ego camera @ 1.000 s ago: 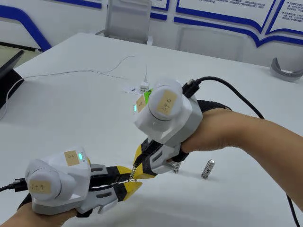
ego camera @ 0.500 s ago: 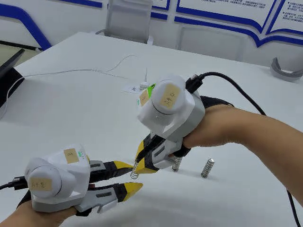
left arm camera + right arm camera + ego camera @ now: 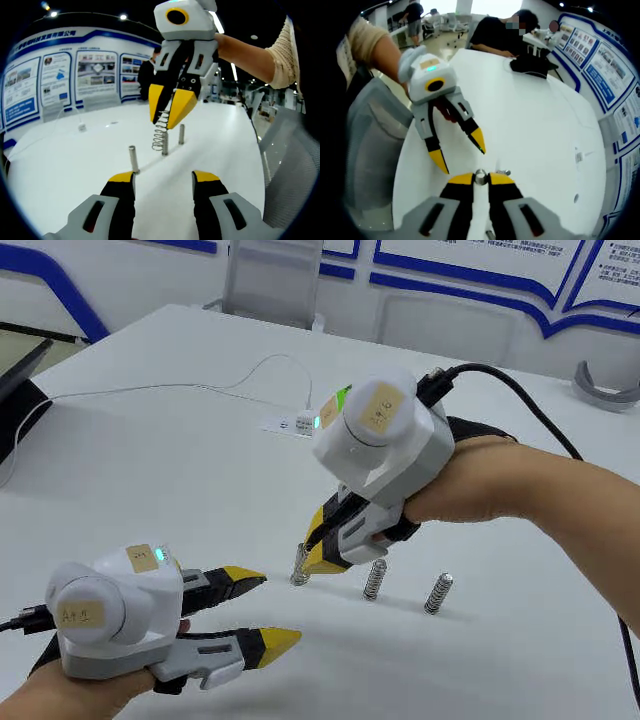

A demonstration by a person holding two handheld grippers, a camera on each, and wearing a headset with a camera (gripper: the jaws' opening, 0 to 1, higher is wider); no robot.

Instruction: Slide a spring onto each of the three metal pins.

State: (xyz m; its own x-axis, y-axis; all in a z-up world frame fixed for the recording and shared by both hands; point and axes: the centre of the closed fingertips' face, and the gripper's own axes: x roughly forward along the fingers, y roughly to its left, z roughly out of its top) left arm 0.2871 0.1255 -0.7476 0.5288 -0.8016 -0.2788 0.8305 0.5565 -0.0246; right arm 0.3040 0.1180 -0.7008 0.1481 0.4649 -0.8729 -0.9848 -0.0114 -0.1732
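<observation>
The spring hung with its low end by a pin, left of two standing springs, pinched in the right gripper. The left gripper lay spread nearby. If the spring was tilted, it could snag the pin's top and buckle or flick free.

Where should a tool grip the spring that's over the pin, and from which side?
Grip the spring by its top coils, across its width, coming from above, as the right tool does. It stands nearly upright with its lower end at a pin, so the lower coils should stay free to slide down.
</observation>
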